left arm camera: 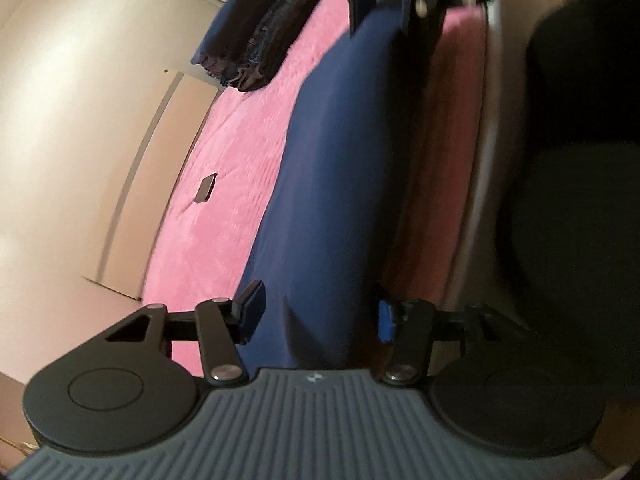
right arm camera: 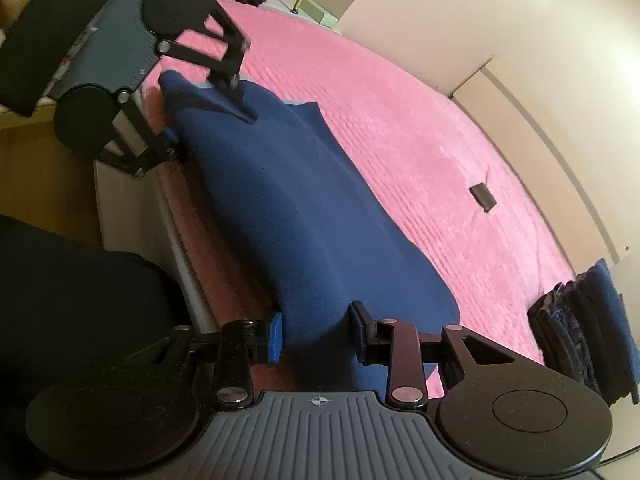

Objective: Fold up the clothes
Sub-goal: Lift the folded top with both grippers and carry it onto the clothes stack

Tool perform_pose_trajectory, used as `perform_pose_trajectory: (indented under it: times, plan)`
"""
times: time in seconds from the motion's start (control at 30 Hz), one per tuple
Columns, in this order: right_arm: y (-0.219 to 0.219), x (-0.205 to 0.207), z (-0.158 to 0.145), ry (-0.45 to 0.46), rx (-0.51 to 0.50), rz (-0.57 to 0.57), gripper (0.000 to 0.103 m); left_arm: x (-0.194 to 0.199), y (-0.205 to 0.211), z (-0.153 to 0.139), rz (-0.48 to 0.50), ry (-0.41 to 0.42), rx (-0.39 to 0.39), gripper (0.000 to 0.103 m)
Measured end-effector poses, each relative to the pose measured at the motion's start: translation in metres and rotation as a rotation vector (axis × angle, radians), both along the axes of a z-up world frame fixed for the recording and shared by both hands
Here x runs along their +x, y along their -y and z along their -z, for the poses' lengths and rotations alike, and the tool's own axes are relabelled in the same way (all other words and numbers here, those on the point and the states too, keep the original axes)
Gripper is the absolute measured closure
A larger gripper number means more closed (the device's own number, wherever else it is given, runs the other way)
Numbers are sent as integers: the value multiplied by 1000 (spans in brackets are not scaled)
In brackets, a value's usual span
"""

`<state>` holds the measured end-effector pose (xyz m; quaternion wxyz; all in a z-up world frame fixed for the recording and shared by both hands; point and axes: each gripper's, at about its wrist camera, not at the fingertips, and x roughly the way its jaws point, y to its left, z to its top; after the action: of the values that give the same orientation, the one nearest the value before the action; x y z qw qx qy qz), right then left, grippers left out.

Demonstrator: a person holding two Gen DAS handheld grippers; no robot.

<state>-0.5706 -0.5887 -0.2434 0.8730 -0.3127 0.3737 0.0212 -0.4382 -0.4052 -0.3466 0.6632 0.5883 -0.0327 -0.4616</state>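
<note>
Pink bed with clothes on it

A navy cloth lies spread along the bed's near edge. A stack of folded dark clothes sits well apart near the far side, and a small dark flat item, perhaps a phone, rests between them.

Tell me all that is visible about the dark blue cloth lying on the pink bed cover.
The dark blue cloth is plain, soft and matte, like fleece or jersey, with no print. It lies as a long strip on the fuzzy pink bed cover, along the bed's near edge, fairly flat with a few soft waves. The left gripper is at one end and the right gripper at the other, each with open jaws on either side of the cloth. No hem or label shows.
</note>
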Motion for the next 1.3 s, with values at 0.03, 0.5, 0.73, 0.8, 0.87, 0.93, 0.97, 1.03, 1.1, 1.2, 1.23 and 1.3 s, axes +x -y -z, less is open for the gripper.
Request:
perform_pose_trajectory:
  times: [0.03, 0.5, 0.73, 0.8, 0.87, 0.93, 0.97, 1.03, 1.1, 1.2, 1.23, 1.3]
  plan:
    - [-2, -1, 2, 12, -13, -2, 67, 3, 1, 2, 2, 4, 14, 63]
    - [-3, 5, 35, 25, -201, -29, 55, 31, 0, -38, -103, -282, -41, 83]
    - [0, -2, 29, 25, -236, -68, 72, 10, -1, -19, -52, -93, 56, 79]
    - [6, -4, 21, 40, -217, -81, 73, 6, -2, -17, -42, -63, 72, 81]
    - [14, -6, 14, 49, -193, -96, 74, 9, 1, -19, -42, -73, 72, 83]
    - [24, -6, 5, 58, -158, -122, 74, 13, 3, -27, -42, -96, 66, 84]
    - [31, -4, 0, 58, -132, -135, 74, 15, 4, -32, -40, -108, 65, 84]
    - [44, 2, -14, 49, -82, -154, 74, 19, 7, -41, -34, -131, 75, 85]
    - [53, 11, -32, 4, -51, -160, 74, 24, 13, -54, -29, -177, 99, 85]
    - [62, 22, -67, -85, -8, -157, 74, 34, 24, -84, -16, -245, 154, 85]
    - [65, 26, -82, -113, 0, -157, 75, 37, 28, -94, -11, -266, 173, 86]
    - [73, 34, -118, -175, 16, -153, 75, 43, 36, -117, -2, -307, 211, 86]
